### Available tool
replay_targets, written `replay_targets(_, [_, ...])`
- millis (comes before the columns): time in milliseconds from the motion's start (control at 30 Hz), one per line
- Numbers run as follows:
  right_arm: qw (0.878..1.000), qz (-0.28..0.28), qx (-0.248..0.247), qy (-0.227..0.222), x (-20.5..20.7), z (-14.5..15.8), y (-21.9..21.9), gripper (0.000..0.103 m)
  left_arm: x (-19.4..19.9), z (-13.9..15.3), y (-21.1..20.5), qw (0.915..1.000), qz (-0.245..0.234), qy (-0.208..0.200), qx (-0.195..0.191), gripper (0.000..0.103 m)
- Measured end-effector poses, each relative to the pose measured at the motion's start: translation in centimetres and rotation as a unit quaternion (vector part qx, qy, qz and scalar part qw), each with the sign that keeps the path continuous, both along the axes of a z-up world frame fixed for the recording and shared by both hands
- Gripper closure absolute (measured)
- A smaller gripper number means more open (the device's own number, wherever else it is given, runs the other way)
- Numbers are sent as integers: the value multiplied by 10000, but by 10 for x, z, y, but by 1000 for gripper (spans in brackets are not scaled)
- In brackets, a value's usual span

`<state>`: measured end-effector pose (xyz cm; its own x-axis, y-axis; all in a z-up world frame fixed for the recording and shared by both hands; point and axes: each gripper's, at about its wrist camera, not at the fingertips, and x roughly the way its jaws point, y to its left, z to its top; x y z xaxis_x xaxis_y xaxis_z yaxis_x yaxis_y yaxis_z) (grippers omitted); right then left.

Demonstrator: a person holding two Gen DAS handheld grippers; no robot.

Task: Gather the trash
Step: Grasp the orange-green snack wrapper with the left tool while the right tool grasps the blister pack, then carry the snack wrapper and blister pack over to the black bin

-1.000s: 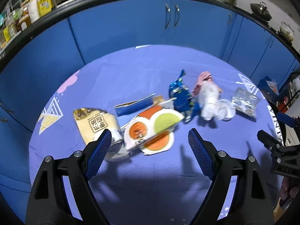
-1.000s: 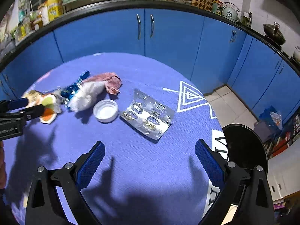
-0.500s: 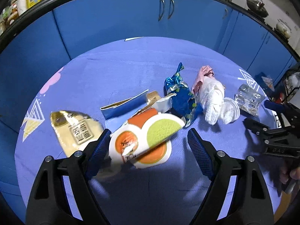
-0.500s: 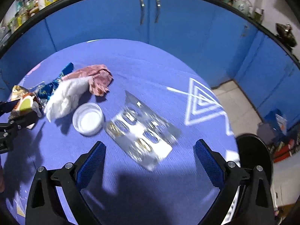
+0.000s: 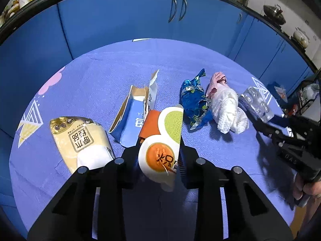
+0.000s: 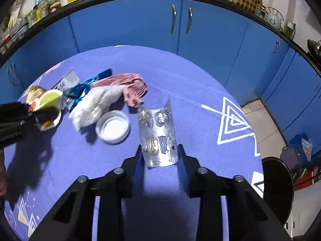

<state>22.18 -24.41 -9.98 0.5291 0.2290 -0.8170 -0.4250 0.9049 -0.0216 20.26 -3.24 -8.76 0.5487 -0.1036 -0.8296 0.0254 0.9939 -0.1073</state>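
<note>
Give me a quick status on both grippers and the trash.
Left gripper closing on the orange-green wrapper. Right gripper closing on the foil blister pack. White cap, tissue wad left on the tablecloth; nothing blocking.

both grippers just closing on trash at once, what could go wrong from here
1. The right gripper is closing on the silver blister pack, which already bows between the jaws; it may buckle further and spring out.
2. The left gripper is closing on the orange and green wrapper, thin and floppy; it may slip free on lifting.
3. That wrapper overlaps the torn blue carton, so lifting could drag the carton across the blue tablecloth.
</note>
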Motion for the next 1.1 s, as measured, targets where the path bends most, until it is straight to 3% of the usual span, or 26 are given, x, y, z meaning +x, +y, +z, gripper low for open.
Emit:
replay_targets(600, [9993,136,290,-206,-62,30,-6,77,-50,28,0,9986,-149,-173,-484,70])
replay_targets(1100, [9984,158,362,-399,-88,51,-16,77,-75,46,-10,9985,-97,-395,-356,70])
